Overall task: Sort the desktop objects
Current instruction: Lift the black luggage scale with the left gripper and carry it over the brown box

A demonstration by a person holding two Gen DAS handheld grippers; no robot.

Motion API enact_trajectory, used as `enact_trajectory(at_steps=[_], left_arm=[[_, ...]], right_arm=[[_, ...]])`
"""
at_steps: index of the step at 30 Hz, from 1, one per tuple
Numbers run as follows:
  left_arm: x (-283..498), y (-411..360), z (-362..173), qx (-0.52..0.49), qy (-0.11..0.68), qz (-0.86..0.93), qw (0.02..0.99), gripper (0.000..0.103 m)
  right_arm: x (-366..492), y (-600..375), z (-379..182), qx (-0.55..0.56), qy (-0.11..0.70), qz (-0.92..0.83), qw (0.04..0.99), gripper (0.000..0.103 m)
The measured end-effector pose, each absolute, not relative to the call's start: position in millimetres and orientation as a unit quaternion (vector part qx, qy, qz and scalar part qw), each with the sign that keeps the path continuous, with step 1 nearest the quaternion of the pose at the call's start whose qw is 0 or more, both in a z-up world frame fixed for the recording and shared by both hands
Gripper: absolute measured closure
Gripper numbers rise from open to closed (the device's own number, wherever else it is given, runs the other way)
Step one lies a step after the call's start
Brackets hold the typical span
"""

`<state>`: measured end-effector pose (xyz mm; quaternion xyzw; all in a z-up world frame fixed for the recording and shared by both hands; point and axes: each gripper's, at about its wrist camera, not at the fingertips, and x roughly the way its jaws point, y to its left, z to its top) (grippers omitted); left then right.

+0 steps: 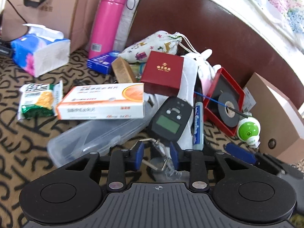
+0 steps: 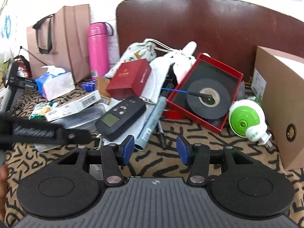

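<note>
Tape roll [image 2: 208, 99] in tray [image 2: 230, 79] — scale [image 2: 121, 116] to its left

The right gripper [image 2: 155, 150] hovers over the tan, black-lettered cloth [image 2: 218, 144] with its blue-padded jaws standing apart, only bare cloth between them. Just ahead of the left jaw lie a black handheld digital scale with a grey screen [image 2: 121, 116] and a pale cylindrical marker pen [image 2: 153, 123]. Farther ahead of the right jaw, a tilted red tray [image 2: 235, 79] holds a black roll of tape [image 2: 208, 98], with a white-and-green plug-in device [image 2: 247, 118] off to the right.
</note>
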<state>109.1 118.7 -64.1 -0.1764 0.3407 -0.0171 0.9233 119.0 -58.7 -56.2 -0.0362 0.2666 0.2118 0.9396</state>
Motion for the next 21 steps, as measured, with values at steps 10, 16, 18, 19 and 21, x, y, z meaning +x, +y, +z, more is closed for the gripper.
enact_trajectory(at_steps=[10, 16, 18, 19, 21], left_arm=[[147, 115, -57, -0.133, 0.337, -0.059, 0.93, 0.035], [168, 109, -60, -0.1, 0.353, -0.095, 0.925, 0.031], [173, 108, -64, -0.095, 0.371, -0.097, 0.919, 0.046], [176, 108, -68, -0.097, 0.38, -0.096, 0.915, 0.047], [173, 103, -69, -0.08, 0.378, -0.093, 0.918, 0.049]], right_arm=[[118, -27, -64, -0.094, 0.249, 0.294, 0.918, 0.047], [139, -12, -70, -0.1, 0.259, 0.316, 0.907, 0.041], [148, -10, -73, -0.09, 0.274, 0.322, 0.902, 0.037], [151, -9, -75, -0.086, 0.279, 0.323, 0.9, 0.036], [152, -7, -74, -0.083, 0.28, 0.328, 0.898, 0.036]])
